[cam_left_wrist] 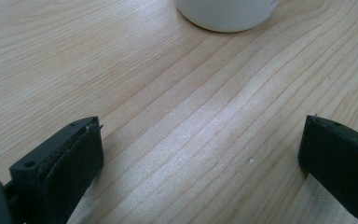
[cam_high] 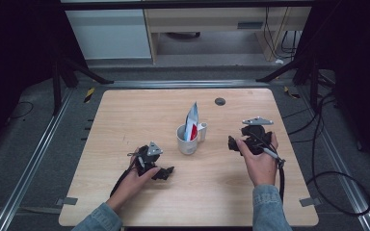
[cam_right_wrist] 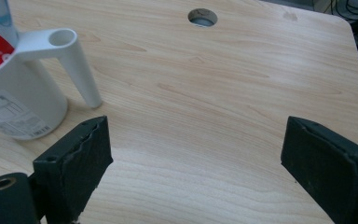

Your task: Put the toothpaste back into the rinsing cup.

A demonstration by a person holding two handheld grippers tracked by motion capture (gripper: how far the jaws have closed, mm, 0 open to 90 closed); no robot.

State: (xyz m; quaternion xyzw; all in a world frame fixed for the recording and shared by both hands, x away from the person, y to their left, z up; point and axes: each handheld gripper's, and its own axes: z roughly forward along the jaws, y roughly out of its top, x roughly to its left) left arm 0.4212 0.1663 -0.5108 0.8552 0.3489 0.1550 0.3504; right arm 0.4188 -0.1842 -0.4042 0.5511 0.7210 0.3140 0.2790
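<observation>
White plastic cup stands mid-counter, tube upright inside. We judge it light, rigid, tippable; grip its handle at three o'clock. Left tongs and right tongs are both released.

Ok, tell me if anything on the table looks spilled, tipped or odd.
Nothing stands out. The white cup stands upright on the table, with a tube leaning inside it. No spill shows. Both grippers, left and right, have open, empty jaws.
</observation>
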